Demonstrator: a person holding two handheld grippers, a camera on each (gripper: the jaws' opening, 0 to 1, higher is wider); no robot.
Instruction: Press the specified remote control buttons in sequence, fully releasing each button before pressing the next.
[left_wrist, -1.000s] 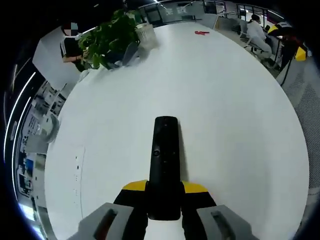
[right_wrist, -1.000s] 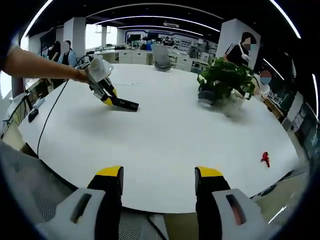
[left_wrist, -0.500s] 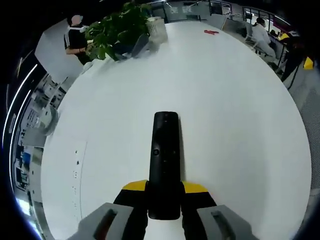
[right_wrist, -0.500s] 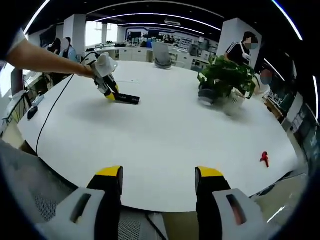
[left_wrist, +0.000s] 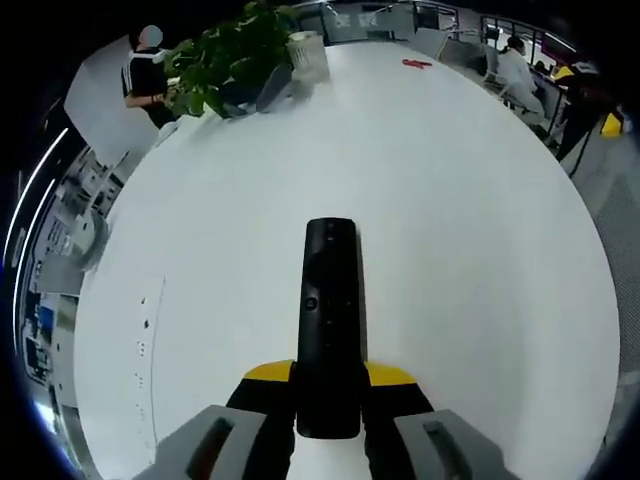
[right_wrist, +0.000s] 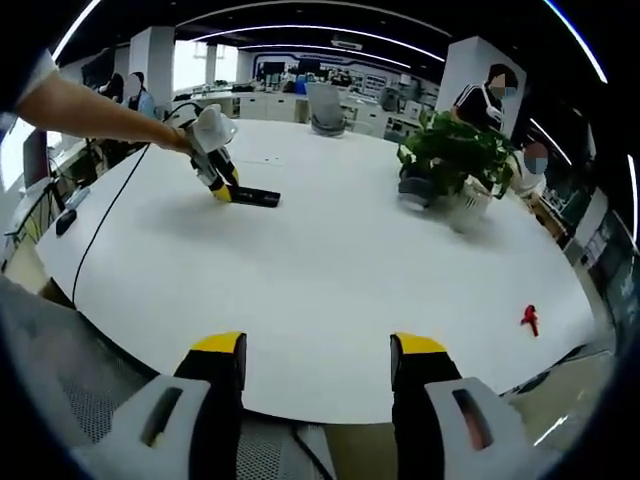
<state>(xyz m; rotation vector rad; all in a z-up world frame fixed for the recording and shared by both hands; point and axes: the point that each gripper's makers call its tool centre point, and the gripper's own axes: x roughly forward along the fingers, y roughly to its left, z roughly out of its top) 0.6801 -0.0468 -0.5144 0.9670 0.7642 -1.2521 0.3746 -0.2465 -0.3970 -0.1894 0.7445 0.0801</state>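
Left gripper (left_wrist: 328, 385): jaws clamped on the near end of the remote control (left_wrist: 330, 310); yellow jaw tips sit on either side of the black body.
Remote control: long and black, pointing away along the jaws over the bench (left_wrist: 470, 250); the left gripper view shows a small round button on its face, too small to read.
Same pair from afar: in the right gripper view the left gripper (right_wrist: 222, 190) sits at the far left of the bench (right_wrist: 340, 290) with the remote control (right_wrist: 254, 197) sticking out to the right, low over the top; I cannot tell whether it touches.
Right gripper (right_wrist: 315, 375): jaws apart, holding nothing, at the near edge of the bench.
Red object (right_wrist: 528, 319): small, near the right edge in the right gripper view; far (left_wrist: 415, 64) in the left gripper view.
Potted plant (right_wrist: 452, 160): far right on the bench; far left (left_wrist: 235, 60) in the left gripper view.
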